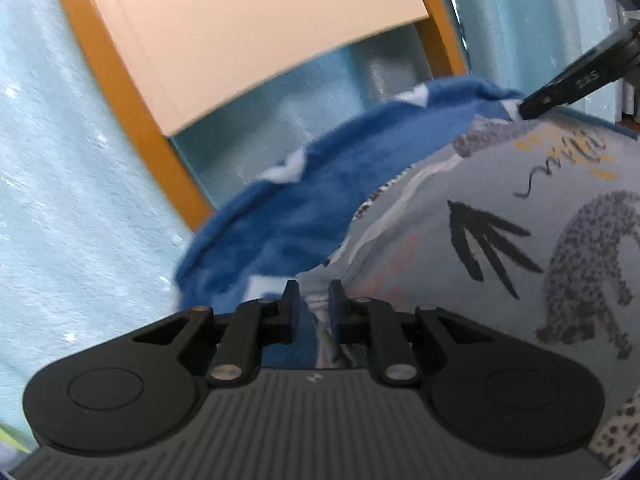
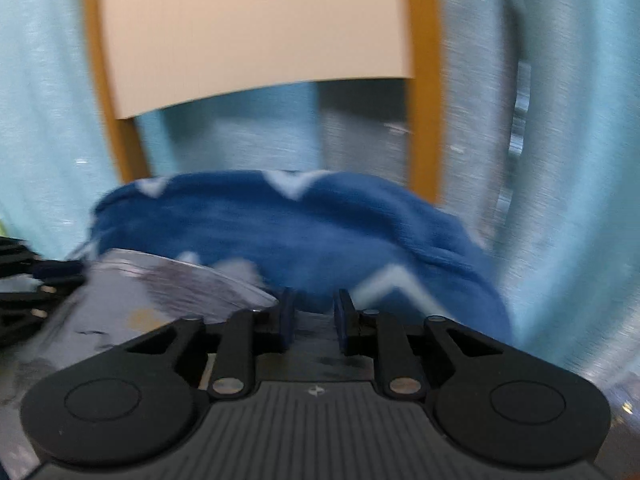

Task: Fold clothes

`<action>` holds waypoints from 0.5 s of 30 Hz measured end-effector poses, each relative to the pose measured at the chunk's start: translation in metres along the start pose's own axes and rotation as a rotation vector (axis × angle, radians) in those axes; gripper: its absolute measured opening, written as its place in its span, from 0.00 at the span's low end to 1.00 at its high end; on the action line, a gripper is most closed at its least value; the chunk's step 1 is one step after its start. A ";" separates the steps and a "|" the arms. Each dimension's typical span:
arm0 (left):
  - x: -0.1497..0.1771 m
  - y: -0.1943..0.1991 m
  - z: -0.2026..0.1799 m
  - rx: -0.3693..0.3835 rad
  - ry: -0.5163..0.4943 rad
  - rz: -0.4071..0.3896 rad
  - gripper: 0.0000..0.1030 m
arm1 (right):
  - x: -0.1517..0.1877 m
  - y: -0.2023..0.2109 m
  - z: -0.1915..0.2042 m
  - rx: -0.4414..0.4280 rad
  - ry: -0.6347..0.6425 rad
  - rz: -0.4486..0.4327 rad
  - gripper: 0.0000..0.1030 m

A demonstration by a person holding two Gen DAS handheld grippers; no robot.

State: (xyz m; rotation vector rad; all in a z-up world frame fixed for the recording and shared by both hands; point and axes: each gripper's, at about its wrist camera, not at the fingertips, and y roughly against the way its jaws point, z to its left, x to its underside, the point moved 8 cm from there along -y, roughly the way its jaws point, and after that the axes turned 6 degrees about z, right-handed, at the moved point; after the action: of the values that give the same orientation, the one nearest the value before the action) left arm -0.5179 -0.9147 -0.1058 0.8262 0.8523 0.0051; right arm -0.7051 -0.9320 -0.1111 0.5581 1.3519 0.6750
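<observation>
Pinching a fold of the grey printed garment [image 1: 480, 248] between its pads, the left gripper [image 1: 314, 308] holds firm; the right gripper [image 2: 314, 316] nips the same edge. Blue fleece [image 2: 300, 232] lies just ahead. Fabric judged soft, light, limp: grip hems.

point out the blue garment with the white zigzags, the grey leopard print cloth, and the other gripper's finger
blue garment [image 1: 296, 216], left wrist view, on its fleecy middle.
grey leopard print cloth [image 1: 500, 288], left wrist view, beside the arrow print.
right gripper's finger [image 1: 576, 84], left wrist view, on its black shaft.
</observation>
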 end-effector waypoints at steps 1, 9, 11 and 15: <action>-0.003 0.009 0.000 0.001 0.009 -0.013 0.13 | 0.000 0.009 -0.003 0.005 -0.011 -0.016 0.19; 0.002 0.067 -0.069 0.160 0.010 -0.062 0.13 | 0.036 0.080 0.059 -0.161 0.096 -0.076 0.19; 0.018 0.065 -0.080 0.141 -0.007 -0.045 0.13 | 0.058 0.075 0.060 -0.174 0.102 -0.027 0.18; 0.038 0.072 -0.081 0.113 -0.019 -0.050 0.13 | 0.088 0.080 0.036 -0.137 0.068 -0.013 0.17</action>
State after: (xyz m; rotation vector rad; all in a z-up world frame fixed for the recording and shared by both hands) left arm -0.5243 -0.8005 -0.1146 0.9088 0.8614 -0.0956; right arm -0.6715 -0.8121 -0.1095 0.4192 1.3602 0.7753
